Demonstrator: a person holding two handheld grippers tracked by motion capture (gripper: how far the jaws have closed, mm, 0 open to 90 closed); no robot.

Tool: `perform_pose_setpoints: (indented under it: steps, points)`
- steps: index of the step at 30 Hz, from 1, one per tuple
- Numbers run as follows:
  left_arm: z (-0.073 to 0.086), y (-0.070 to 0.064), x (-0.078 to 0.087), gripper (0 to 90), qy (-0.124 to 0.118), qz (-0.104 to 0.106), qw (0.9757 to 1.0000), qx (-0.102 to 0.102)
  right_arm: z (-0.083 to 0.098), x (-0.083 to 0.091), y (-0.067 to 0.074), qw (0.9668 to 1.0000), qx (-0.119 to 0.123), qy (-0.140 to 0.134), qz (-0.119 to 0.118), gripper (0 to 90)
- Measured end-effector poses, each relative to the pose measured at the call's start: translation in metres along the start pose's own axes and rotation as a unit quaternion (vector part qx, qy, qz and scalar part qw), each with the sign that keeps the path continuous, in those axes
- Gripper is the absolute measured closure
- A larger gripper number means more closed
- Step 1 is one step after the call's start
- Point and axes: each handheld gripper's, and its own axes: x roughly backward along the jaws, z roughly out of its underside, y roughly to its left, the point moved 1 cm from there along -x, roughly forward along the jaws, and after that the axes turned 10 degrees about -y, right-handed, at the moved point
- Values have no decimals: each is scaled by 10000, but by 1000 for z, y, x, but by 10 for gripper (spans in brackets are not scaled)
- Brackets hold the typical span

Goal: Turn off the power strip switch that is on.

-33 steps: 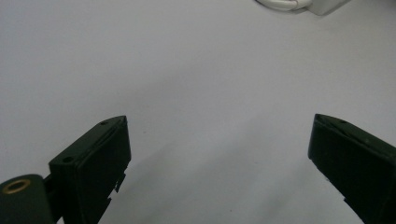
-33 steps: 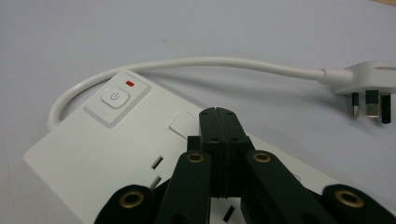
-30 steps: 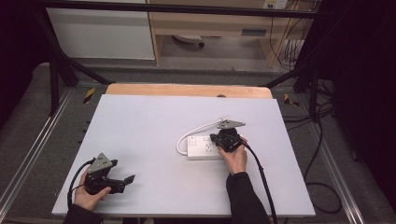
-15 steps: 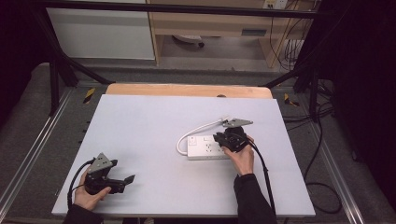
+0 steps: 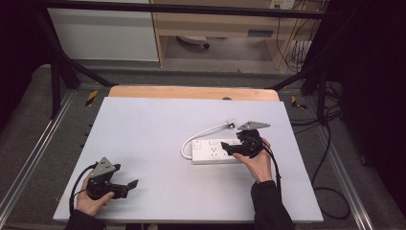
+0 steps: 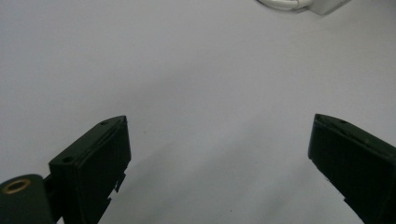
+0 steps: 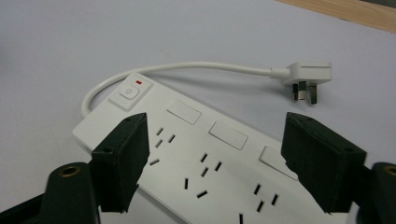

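Observation:
A white power strip [image 5: 210, 151] lies flat right of the table's middle. Its short cable [image 5: 203, 132] loops from the left end back to a white three-pin plug [image 5: 230, 124] lying loose on the table. My right gripper [image 5: 229, 148] hovers open over the strip's right part, jaws pointing left. In the right gripper view the strip [image 7: 205, 154] lies between and below the open jaws of that gripper [image 7: 215, 123], with its switch [image 7: 130, 91] at the far left and the plug [image 7: 306, 77] beyond. My left gripper [image 5: 130, 187] rests open near the front left corner, holding nothing.
The white tabletop [image 5: 153, 124] has a wooden strip [image 5: 191, 92] along its far edge. In the left gripper view the open gripper [image 6: 219, 122] faces bare table, and a corner of the strip [image 6: 322, 4] shows at the top edge. Metal rails and dark floor surround the table.
My right gripper has drifted a little to the right along the power strip. The left gripper and the strip have stayed put.

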Motion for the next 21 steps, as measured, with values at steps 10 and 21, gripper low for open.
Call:
perform_pose_setpoints:
  steps: [10,21]
  points:
    - [0,0,-1,55,23,2,10000,5,13,20,-5,9999,-34,95,-129,33]
    - [1,0,-1,48,45,21,10000,12,39,41,-12,9992,-17,240,-321,7]
